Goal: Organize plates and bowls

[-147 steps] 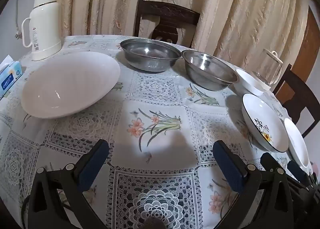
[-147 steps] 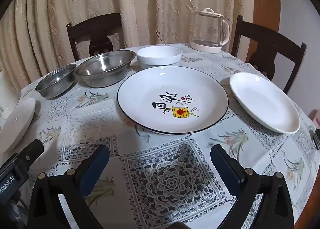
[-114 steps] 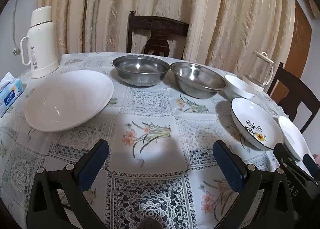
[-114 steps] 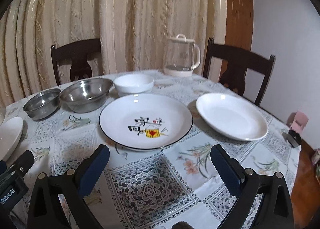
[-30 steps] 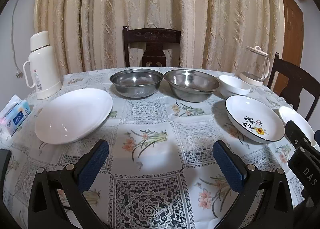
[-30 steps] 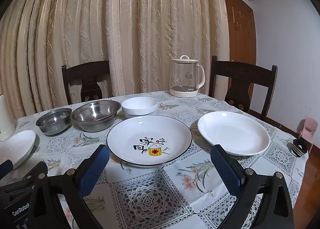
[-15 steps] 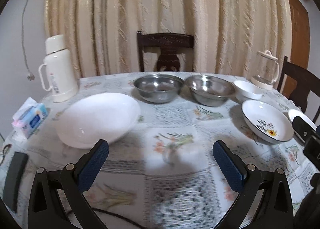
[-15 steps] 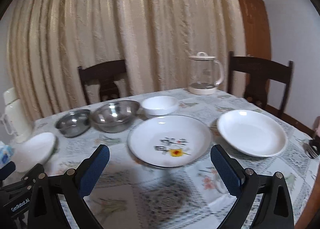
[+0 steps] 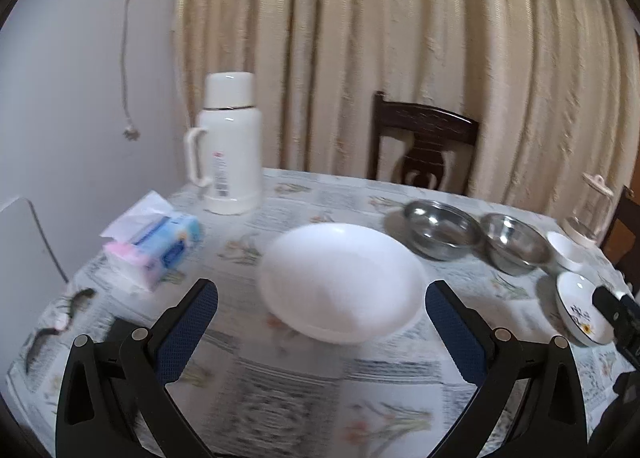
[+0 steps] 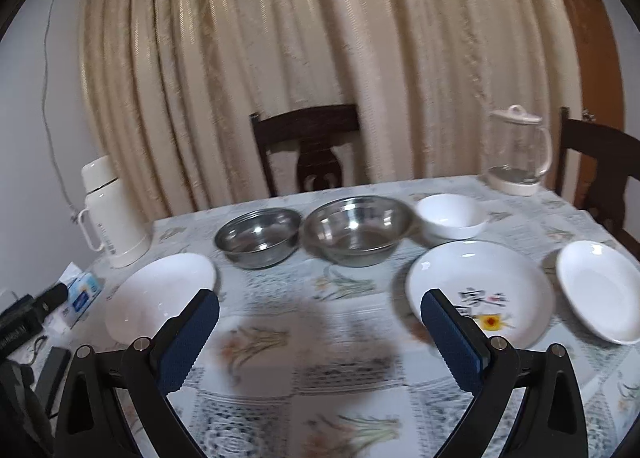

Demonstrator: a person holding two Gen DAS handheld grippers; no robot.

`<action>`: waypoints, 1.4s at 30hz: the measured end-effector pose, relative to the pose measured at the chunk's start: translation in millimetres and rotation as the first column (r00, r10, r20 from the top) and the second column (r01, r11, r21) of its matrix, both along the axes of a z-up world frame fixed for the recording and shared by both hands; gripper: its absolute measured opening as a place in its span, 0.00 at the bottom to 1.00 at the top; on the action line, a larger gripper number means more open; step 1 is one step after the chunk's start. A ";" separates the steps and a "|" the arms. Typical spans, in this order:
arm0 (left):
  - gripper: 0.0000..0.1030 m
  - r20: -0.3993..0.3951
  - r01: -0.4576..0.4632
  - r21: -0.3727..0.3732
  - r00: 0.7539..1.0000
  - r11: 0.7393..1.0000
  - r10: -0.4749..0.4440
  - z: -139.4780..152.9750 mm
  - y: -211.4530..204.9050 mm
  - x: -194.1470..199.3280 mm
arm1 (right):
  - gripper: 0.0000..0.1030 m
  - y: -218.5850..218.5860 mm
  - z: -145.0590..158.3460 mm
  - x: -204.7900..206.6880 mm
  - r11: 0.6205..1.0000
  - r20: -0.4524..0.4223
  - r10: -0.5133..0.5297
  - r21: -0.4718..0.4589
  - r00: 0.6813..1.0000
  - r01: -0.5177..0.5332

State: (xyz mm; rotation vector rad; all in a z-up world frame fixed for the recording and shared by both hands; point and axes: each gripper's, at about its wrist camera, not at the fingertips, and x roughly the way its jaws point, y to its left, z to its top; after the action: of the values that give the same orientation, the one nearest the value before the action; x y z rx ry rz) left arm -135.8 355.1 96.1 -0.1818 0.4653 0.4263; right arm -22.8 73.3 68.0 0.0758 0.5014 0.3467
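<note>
Dim indoor light; motion blur; fisheye edges dark.

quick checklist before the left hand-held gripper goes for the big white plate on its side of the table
1. Left hand-held gripper open: ok, jaws spread wide, nothing between them.
2. Large white plate lined up: ok, it sits between the fingers in the left wrist view, lying flat on the tablecloth.
3. Plate empty: ok, nothing shows in it, though the picture is blurred.
4. Room around the plate: ok, tissue pack, thermos and nearest steel bowl stand apart from it.
5. Right hand-held gripper out of the way: ok, open and empty.
6. Rim thin enough to pinch: cannot tell, blurred.
</note>
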 end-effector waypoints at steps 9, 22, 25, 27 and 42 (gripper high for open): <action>1.00 0.051 -0.133 -0.019 0.990 0.991 0.134 20.4 65.0 -27.6 | 0.96 36.8 -9.5 24.5 0.994 -0.094 0.107 0.015 0.990 -0.106; 1.00 -0.127 -0.018 -0.223 0.992 0.975 -0.011 -40.1 95.8 53.2 | 0.81 89.4 -36.3 62.4 0.971 -0.250 0.232 0.003 0.940 -0.238; 1.00 -0.141 -0.018 -0.221 0.990 0.975 -0.014 -43.6 100.4 65.0 | 0.80 99.9 -39.3 68.9 0.965 -0.259 0.252 -0.005 0.932 -0.263; 1.00 -0.152 -0.016 -0.219 0.988 0.976 -0.018 -47.0 102.1 73.1 | 0.79 108.3 -41.4 72.4 0.960 -0.266 0.268 -0.009 0.926 -0.280; 0.71 -0.223 -0.001 -0.314 0.972 0.949 -0.072 -84.0 124.7 114.9 | 0.61 149.3 -66.3 99.5 0.929 -0.329 0.344 -0.019 0.879 -0.370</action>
State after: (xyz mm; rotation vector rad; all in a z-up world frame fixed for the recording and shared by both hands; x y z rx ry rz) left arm -20.9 479.8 12.1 -0.4328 0.7664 0.3371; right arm 76.7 222.6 1.7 -0.0431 0.8573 0.6835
